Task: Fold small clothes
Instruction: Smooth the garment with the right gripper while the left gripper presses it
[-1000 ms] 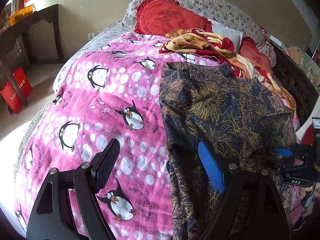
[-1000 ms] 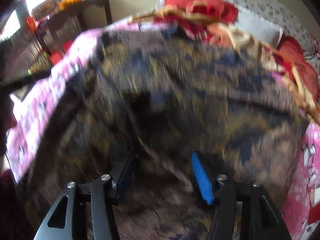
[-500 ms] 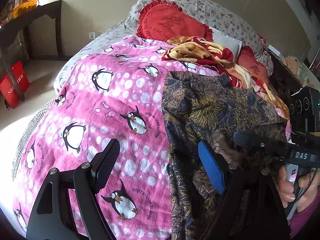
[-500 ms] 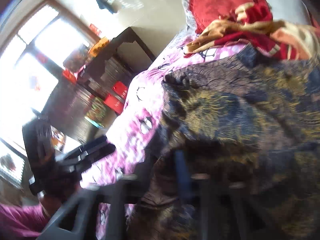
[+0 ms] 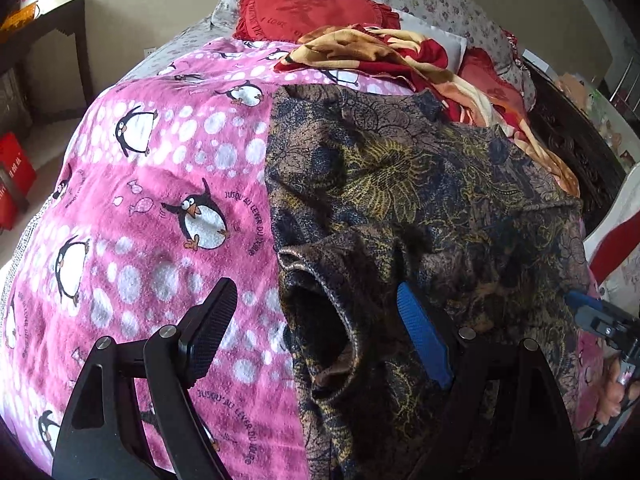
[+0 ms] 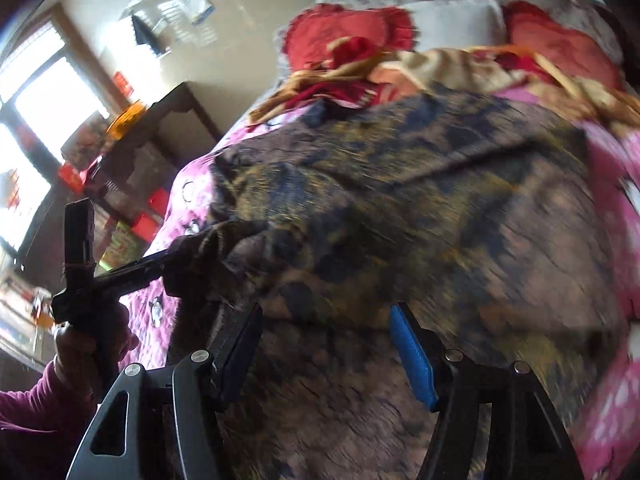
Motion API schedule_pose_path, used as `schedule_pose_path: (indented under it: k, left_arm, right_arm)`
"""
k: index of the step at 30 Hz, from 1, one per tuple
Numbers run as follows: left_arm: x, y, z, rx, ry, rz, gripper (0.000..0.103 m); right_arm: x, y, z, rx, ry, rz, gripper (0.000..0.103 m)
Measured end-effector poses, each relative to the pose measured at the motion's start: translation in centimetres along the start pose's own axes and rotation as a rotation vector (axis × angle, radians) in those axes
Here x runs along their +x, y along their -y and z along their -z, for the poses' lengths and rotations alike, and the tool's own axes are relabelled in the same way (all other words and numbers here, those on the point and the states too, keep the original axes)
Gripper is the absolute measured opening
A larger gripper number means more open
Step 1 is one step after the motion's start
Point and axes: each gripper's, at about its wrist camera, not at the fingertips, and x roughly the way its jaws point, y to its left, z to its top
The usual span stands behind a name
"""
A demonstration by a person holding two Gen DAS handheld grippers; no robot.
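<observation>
Right gripper [image 6: 326,344] has swung aside, jaws opening, nothing pinched; left gripper [image 5: 316,336] gapes around the sleeve cuff [image 5: 320,320], ungripped. Risk: closing off-centre snags one layer of the garment [image 5: 420,184]; fold skews.

so it's a bedroom, and everything sits around the bed [image 5: 168,80]; plain beige wall [image 5: 132,8] behind its head, with a little white outlet [image 5: 147,52] low down just left of the mattress; further left of the bed there's a dark wooden side table [image 5: 60,20] with something orange [image 5: 18,20] on top; pale floor [image 5: 44,148] below, red bags [image 5: 14,172] standing on it; big bright window [image 6: 36,120] past that table, daylight blowing it out; dark carved wooden frame [image 5: 568,136] along the bed's right side
</observation>
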Motion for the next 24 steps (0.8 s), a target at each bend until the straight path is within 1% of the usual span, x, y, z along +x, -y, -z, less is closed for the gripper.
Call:
schedule_pose_path:
  k: [1,2,3,4,5,7,9,10,12,13,14,16,18,19,20,21,22,23,24]
  left_arm:
    - [0.2,0.1,-0.2,-0.002,0.0,0.0,0.081]
    - [0.4,0.2,-0.4,0.002,0.005,0.011,0.061]
    - [0.6,0.7,-0.7,0.021,-0.003,0.017,0.028]
    - [0.8,1.2,-1.2,0.05,-0.02,0.003,0.016]
    - [0.7,1.8,-1.7,0.075,-0.021,0.004,0.011]
    - [-0.4,2.6,-3.2,0.107,0.016,0.044,0.007]
    - [-2.2,3.3,-4.8,0.129,0.072,0.071,0.007]
    - [-3.3,3.5,-5.6,0.136,0.106,0.088,0.007]
    - [-4.8,3.8,-6.7,0.14,0.149,0.114,0.007]
    - [-5.2,3.8,-7.1,0.139,0.161,0.116,0.006]
    - [-5.5,3.9,-7.3,0.138,0.166,0.117,0.007]
    - [-5.6,4.0,-7.6,0.136,0.159,0.125,0.006]
    - [-5.5,4.3,-7.7,0.151,0.154,0.124,0.006]
    - [-5.6,4.6,-7.6,0.162,0.153,0.121,0.006]
    - [-5.5,5.0,-7.5,0.172,0.149,0.12,0.006]
    - [-5.4,5.3,-7.6,0.177,0.144,0.122,0.006]
    - [-5.2,5.5,-7.6,0.182,0.138,0.124,0.006]
    - [-4.9,5.8,-7.6,0.187,0.133,0.123,0.006]
    - [-4.7,6.0,-7.7,0.192,0.131,0.117,0.006]
  right_arm:
    - [-0.6,0.6,0.4,0.013,0.007,0.007,0.063]
    - [-0.8,0.9,0.7,0.018,0.012,0.014,0.063]
    - [-1.0,1.2,0.9,0.021,0.021,0.024,0.063]
    - [-1.6,1.6,0.9,0.021,0.032,0.044,0.063]
    - [-2.2,1.9,0.6,0.017,0.048,0.076,0.063]
    - [-3.4,2.5,-0.3,0.008,0.094,0.136,0.063]
    - [-4.8,3.2,-1.8,0.011,0.153,0.2,0.063]
    - [-5.7,3.6,-2.8,0.009,0.182,0.263,0.064]
    - [-6.3,4.4,-4.3,-0.019,0.212,0.378,0.064]
    - [-6.3,4.9,-5.3,-0.041,0.213,0.443,0.064]
    - [-6.0,5.2,-5.9,-0.05,0.206,0.471,0.064]
    - [-4.7,6.3,-7.2,-0.077,0.155,0.491,0.064]
    - [-2.7,7.2,-8.2,-0.1,0.093,0.509,0.064]
    - [-2.1,7.7,-8.5,-0.103,0.076,0.51,0.063]
    - [-1.2,8.3,-8.9,-0.095,0.069,0.489,0.05]
    - [-0.8,9.1,-9.2,-0.068,0.073,0.447,0.038]
    - [-0.3,10.0,-9.6,-0.021,0.076,0.394,0.018]
    - [-0.2,10.4,-9.7,0.016,0.084,0.363,0.005]
    - [-0.2,11.1,-10.0,0.056,0.106,0.343,0.005]
